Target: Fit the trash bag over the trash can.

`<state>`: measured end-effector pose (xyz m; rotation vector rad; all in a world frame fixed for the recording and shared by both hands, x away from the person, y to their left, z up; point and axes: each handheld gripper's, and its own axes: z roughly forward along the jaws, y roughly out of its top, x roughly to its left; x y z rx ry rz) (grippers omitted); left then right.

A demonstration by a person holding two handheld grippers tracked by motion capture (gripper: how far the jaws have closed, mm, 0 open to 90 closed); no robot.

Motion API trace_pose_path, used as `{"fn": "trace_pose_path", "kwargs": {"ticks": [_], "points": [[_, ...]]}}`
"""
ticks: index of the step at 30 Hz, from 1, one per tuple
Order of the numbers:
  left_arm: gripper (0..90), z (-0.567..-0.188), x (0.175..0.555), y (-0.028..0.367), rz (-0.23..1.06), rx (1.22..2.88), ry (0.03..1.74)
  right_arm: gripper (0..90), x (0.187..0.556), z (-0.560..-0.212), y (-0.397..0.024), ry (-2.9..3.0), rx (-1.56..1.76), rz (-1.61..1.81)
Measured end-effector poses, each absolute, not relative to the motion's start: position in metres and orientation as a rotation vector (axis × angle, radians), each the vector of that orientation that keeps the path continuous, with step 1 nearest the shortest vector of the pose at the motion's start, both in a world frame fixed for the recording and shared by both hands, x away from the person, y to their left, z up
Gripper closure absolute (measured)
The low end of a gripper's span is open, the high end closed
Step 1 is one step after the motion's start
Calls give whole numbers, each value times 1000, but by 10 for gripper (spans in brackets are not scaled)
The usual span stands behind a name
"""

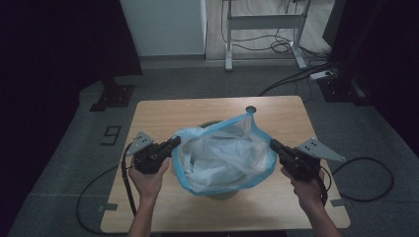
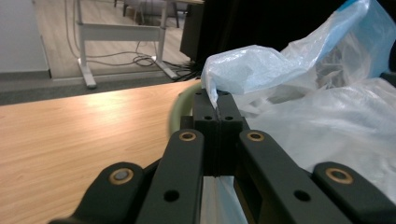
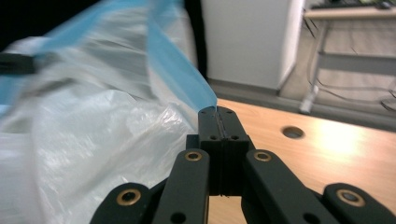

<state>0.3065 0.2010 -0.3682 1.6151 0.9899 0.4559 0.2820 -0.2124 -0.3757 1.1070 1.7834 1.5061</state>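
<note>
Blue-rimmed plastic bag (image 1: 225,155): bench (image 1: 163,111) centre, over bin. Left claw (image 1: 174,142) clenched on rim at 9 o'clock; right claw (image 1: 272,144) clenched on rim at 3 o'clock. Mouth stretched between claws.

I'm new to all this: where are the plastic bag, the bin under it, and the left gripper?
plastic bag (image 1: 222,153), high view, crumpled middle.
bin (image 2: 180,105), left gripper view, greenish rim.
left gripper (image 1: 176,142), high view, jaw tips.
</note>
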Motion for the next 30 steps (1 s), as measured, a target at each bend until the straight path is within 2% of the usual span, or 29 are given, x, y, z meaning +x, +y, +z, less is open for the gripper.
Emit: {"fn": "trace_pose_path", "kwargs": {"ticks": [10, 15, 23, 30], "points": [[895, -387, 337, 204, 425, 1657, 1043, 886, 338, -403, -210, 1798, 1189, 1416], [894, -408, 355, 206, 356, 1707, 1113, 886, 360, -426, -202, 1853, 1255, 1372], [894, -430, 361, 207, 294, 1749, 1166, 886, 369, -456, -193, 1960, 1275, 1338], [894, -444, 369, 205, 246, 1789, 1209, 885, 372, -468, -186, 2046, 1260, 1301]]}}
